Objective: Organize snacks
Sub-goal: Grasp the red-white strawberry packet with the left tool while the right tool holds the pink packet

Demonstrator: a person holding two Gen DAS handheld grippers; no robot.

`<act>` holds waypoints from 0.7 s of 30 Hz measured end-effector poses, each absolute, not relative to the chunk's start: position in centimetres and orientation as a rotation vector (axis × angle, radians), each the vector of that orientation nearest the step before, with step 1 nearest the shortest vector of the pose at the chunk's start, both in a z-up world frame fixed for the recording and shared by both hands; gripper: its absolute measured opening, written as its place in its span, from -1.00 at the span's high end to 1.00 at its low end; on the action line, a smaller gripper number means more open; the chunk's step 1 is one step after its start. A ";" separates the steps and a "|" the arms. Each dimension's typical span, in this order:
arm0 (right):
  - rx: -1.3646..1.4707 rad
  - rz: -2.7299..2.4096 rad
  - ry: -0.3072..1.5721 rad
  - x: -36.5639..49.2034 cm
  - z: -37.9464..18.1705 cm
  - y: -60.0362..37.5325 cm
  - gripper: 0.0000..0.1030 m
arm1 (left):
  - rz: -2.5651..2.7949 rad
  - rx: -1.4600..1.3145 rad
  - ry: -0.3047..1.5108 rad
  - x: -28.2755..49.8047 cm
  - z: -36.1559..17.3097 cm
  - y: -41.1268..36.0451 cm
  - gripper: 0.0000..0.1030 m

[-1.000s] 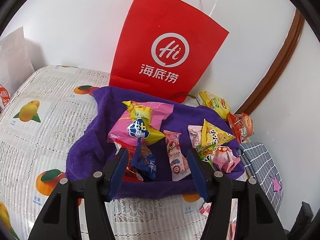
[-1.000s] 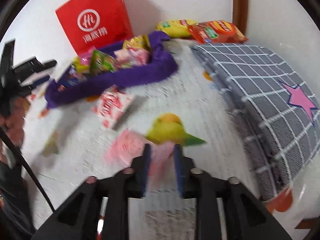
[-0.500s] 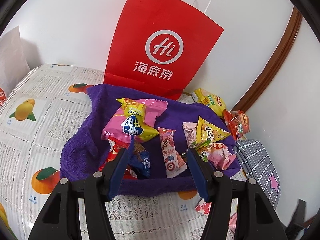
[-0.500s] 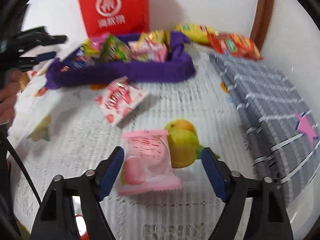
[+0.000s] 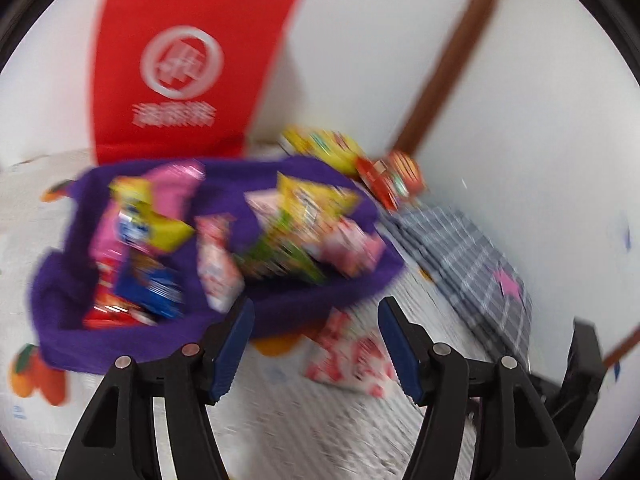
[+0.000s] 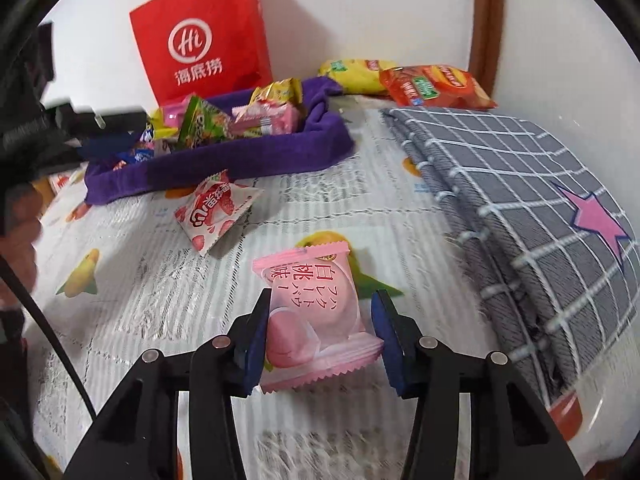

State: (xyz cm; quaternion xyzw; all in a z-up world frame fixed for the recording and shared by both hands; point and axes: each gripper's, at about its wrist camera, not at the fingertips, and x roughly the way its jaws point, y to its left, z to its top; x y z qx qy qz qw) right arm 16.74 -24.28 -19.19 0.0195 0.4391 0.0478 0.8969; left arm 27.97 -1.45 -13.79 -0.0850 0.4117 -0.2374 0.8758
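Observation:
A purple cloth tray (image 6: pixel 256 160) holding several snack packets stands on the fruit-print tablecloth; it also shows, blurred, in the left wrist view (image 5: pixel 304 300). A pink peach packet (image 6: pixel 316 320) lies on the cloth between the pads of my right gripper (image 6: pixel 320 340), which is open around it. A red-and-white strawberry packet (image 6: pixel 216 208) lies in front of the tray; in the left wrist view this packet (image 5: pixel 352 356) lies between the fingers of my open, empty left gripper (image 5: pixel 316 344).
A red paper bag (image 6: pixel 200 36) stands against the wall behind the tray. A yellow chip bag (image 6: pixel 356 74) and a red chip bag (image 6: pixel 436 86) lie in the back corner. A folded grey checked cloth (image 6: pixel 520 208) with a pink star lies at the right.
My left gripper has swung right and down, from over the tray to the strawberry packet in front of it. My right gripper has narrowed around the pink peach packet.

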 end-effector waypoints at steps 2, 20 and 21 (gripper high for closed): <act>0.045 0.101 0.896 15.9 -18.8 -24.7 0.06 | -0.509 -0.129 0.894 27.7 -14.8 -3.2 -0.25; 0.154 0.224 0.852 13.3 -18.7 -26.1 0.06 | -0.560 0.087 0.989 27.7 -19.6 -9.3 -0.72; 0.161 0.227 0.853 13.3 -18.7 -26.1 0.06 | -0.554 0.122 0.982 27.5 -19.7 -9.8 -0.75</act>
